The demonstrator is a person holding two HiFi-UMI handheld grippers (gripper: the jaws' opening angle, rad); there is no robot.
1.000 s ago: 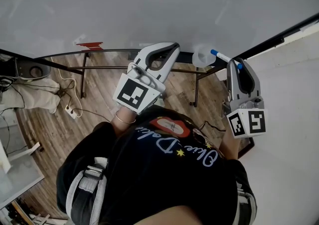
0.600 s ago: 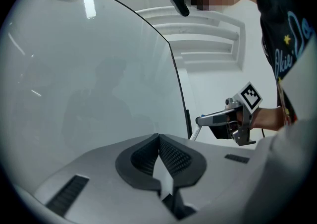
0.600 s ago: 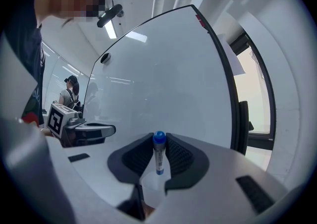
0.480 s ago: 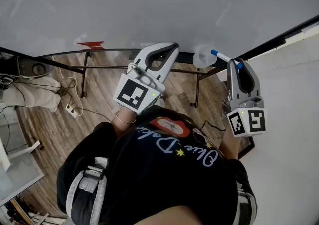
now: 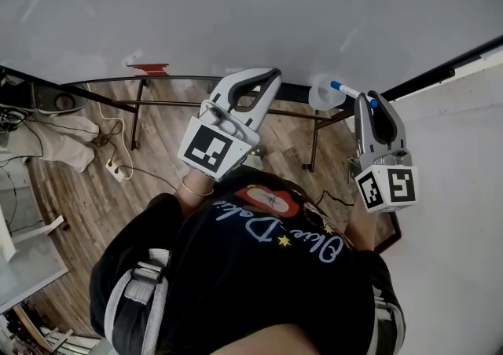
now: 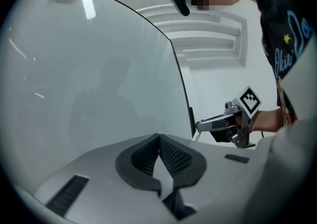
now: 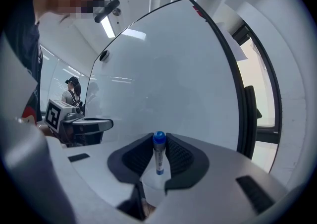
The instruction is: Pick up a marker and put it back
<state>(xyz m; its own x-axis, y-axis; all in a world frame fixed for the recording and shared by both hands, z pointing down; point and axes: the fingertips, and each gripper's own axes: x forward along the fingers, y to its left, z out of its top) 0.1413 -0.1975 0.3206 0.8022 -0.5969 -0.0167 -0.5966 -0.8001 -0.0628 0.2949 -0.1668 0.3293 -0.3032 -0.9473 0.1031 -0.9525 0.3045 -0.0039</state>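
Although the head view has drifted a little over the last second, almost nothing else is found to have changed. The marker (image 5: 350, 91) is still clamped crosswise between the jaws of the right hand-held gripper (image 5: 364, 99). It is held just in front of the whiteboard (image 5: 236, 8), near that board's lower right corner. No approach toward a resting place can be made out, so the pick-up is judged to be done and the putting back not yet begun. The left hand-held gripper (image 5: 271, 75) is held before the whiteboard's lower edge, further left. In the left gripper view it (image 6: 159, 141) is shown with its jaws closed together on nothing.

In the right gripper view the marker (image 7: 158, 154) is seen as a slim white barrel standing upright between the ribbed pads of the right hand-held gripper (image 7: 158, 143). It is topped by a blue cap, with blue print along the barrel and a blue lower end. A pale, translucent round thing (image 5: 318, 94) is seen just beside the marker at the whiteboard's lower edge. Whether it is the marker's holder cannot be told.
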